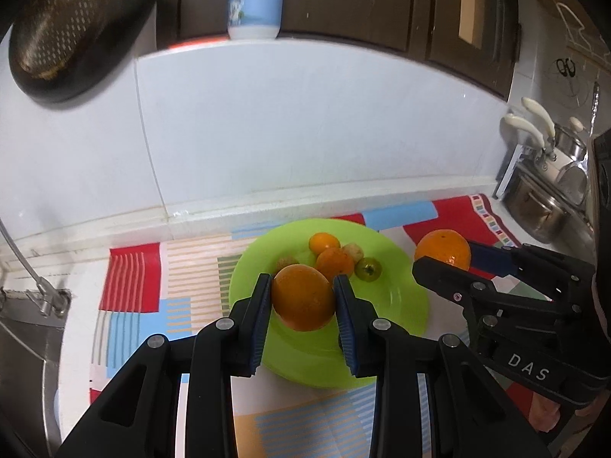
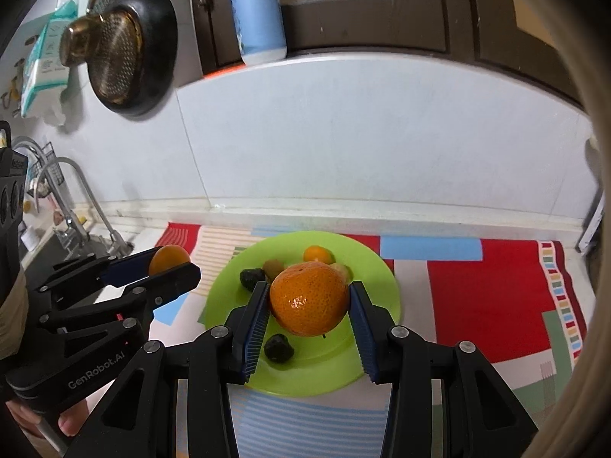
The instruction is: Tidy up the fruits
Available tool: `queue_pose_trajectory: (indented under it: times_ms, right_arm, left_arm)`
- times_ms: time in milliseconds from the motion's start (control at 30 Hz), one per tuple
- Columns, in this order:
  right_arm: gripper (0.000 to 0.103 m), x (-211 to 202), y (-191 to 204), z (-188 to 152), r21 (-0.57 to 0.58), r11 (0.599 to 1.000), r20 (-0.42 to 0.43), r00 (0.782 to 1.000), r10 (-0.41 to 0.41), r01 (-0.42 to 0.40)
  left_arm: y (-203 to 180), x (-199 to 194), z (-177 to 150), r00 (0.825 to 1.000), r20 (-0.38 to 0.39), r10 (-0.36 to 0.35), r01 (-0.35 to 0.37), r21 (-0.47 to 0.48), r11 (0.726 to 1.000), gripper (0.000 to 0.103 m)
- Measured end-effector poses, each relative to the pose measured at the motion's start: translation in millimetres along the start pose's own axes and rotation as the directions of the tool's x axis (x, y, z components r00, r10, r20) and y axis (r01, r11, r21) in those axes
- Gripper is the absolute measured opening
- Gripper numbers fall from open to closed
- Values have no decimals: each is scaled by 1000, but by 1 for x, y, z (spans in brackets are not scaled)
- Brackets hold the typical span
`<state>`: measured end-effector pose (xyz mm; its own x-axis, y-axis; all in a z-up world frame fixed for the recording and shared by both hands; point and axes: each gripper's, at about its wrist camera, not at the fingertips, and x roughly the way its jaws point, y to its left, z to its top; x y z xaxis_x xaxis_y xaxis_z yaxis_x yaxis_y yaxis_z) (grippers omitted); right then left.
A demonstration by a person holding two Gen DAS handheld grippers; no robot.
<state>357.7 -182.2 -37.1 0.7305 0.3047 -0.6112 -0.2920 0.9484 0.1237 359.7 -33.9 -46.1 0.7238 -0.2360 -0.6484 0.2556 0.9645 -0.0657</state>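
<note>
Both claws, the left gripper (image 1: pixel 302 297) and right gripper (image 2: pixel 308 299), are closed on an orange (image 1: pixel 301 297) and a mandarin (image 2: pixel 309 303) over the green plate (image 1: pixel 404 267), each firm, smooth-skinned, light, best gripped across the widest part

A home kitchen: a white tiled wall (image 2: pixel 362 133) behind the counter (image 1: pixel 305 212), a sink faucet (image 2: pixel 72 191), a hanging frying pan (image 2: pixel 130 49), steel pots (image 1: pixel 550 198), dark wooden cabinets (image 1: pixel 420 4), and a patterned mat (image 2: pixel 496 297).

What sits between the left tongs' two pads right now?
An orange, held above the green plate by the left tongs; seen in the left wrist view.
</note>
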Motion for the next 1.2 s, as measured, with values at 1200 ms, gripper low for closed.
queue_pose_trajectory:
  times_ms: [1200]
  right_arm:
    - [58,42,-23,-21,38,999,-93,995,-28,31]
  left_arm:
    - [2,10,-18,997,-43,58,-60,-49,997,47]
